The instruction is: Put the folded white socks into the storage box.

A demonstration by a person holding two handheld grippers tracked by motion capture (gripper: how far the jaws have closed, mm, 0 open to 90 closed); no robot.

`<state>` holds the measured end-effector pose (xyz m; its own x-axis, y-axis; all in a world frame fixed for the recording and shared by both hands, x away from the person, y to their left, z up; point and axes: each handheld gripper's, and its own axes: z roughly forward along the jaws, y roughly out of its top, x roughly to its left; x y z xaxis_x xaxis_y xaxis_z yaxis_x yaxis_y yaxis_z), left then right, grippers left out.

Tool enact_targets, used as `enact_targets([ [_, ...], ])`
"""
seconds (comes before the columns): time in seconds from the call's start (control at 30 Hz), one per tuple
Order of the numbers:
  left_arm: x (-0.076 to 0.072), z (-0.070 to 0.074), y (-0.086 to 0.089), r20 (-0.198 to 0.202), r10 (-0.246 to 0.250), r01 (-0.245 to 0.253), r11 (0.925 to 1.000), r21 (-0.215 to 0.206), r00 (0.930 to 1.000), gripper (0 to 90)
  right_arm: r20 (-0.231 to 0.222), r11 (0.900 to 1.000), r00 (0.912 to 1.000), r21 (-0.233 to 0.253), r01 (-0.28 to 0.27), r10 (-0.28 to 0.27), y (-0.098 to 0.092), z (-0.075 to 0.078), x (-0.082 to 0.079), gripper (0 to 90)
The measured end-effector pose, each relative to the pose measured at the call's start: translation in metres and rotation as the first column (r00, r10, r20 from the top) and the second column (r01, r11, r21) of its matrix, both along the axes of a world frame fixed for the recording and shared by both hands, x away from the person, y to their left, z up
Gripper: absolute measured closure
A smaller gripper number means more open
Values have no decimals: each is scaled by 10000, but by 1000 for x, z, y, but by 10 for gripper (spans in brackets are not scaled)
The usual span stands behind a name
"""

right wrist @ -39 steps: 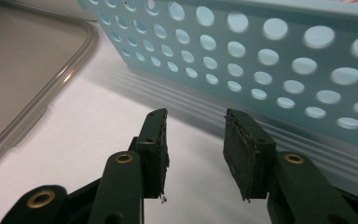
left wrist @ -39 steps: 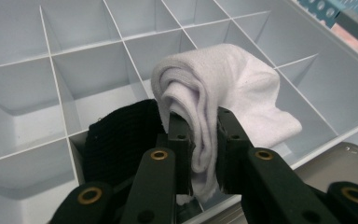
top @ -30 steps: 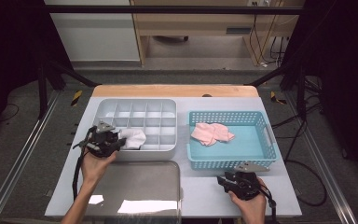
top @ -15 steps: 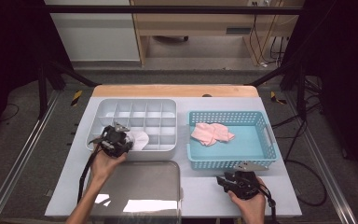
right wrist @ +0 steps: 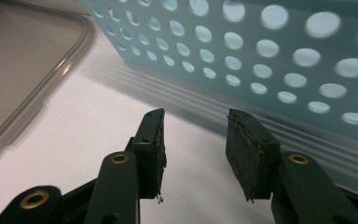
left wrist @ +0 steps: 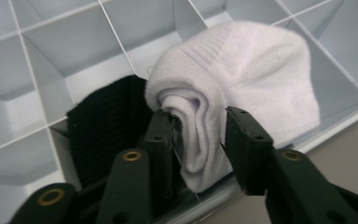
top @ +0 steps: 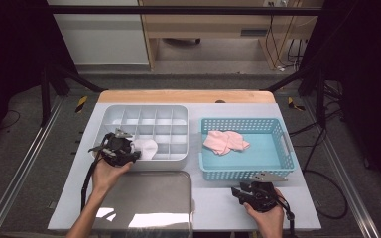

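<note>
White rolled sock [left wrist: 242, 88] is sitting at the front edge of the grey divided organiser [top: 146, 119], over a front-row compartment, with the left gripper [left wrist: 200, 135] clamping a fold of it between its jaws. In the high view the sock [top: 146, 147] is lying at about 3 o'clock from that gripper [top: 116, 148], touching it. A black sock [left wrist: 105, 126] is filling the compartment just beside it, at 9 o'clock from the white one in the left gripper view, and the thin divider walls are crowding both.

At 6 o'clock from the organiser a clear lid [top: 146, 198] is lying flat on the white table [top: 213, 206], close under the left hand [top: 106, 173]. At 3 o'clock from the organiser the blue perforated basket [top: 245, 171] is holding pink cloth [top: 225, 141]. The right gripper [top: 243, 191] is resting on the table at 6 o'clock from the basket; in its own view its jaws [right wrist: 193, 140] are standing apart with nothing between them, facing the basket wall [right wrist: 270, 51], with the lid's corner [right wrist: 51, 65] at 10 o'clock.

Compared with a second ago, the left gripper is sitting farther toward 3 o'clock along the organiser's front row, and the white sock is lying slightly farther that way too. The right gripper, basket and lid are staying where they were.
</note>
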<state>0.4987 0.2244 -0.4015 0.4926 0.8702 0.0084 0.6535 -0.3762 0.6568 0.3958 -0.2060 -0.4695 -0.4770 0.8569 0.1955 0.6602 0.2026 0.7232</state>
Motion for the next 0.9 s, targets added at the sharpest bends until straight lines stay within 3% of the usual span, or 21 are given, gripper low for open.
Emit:
enact_targets([
  [0.07, -1, 5, 3, 395, 47, -38, 9997, -236, 9992, 528, 20, 10000, 10000, 13, 7, -7, -1, 0, 0, 572],
  [0.17, 5, 9, 1, 548, 139, -107, 9982, -582, 9984, 439, -29, 10000, 10000, 43, 19, -19, -2, 0, 1, 571],
  [0.33, 22, 1, -11, 254, -11, 22, 9990, -447, 9997, 321, -27, 10000, 10000, 72, -30, 30, -1, 0, 0, 566],
  [0.47, 28, -9, -18, 47, -51, 52, 9993, -358, 10000, 309, -115, 9999, 9999, 112, -37, 38, -1, 0, 0, 565],
  [0.53, 27, -10, -20, 111, 28, -27, 9999, -117, 9999, 356, -108, 9999, 9999, 92, -63, 64, -1, 0, 1, 565],
  [0.6, 24, -11, -21, 242, 254, -259, 9994, 219, 9994, 485, -161, 9999, 9998, 76, -70, 71, 0, 0, 1, 566],
  [0.67, 24, -13, -19, 2, 356, -356, 9991, 217, 9994, 620, -113, 9999, 9999, 64, -107, 108, 1, 0, 1, 567],
  [0.8, 23, -17, -13, -268, 355, -351, 9993, 164, 9990, 706, -141, 9999, 9998, 67, -109, 110, 1, 0, 1, 568],
  [0.9, 24, -18, -17, -302, 321, -301, 9975, 640, 9990, 719, -194, 9999, 9998, 51, -95, 96, 2, -1, 1, 570],
])
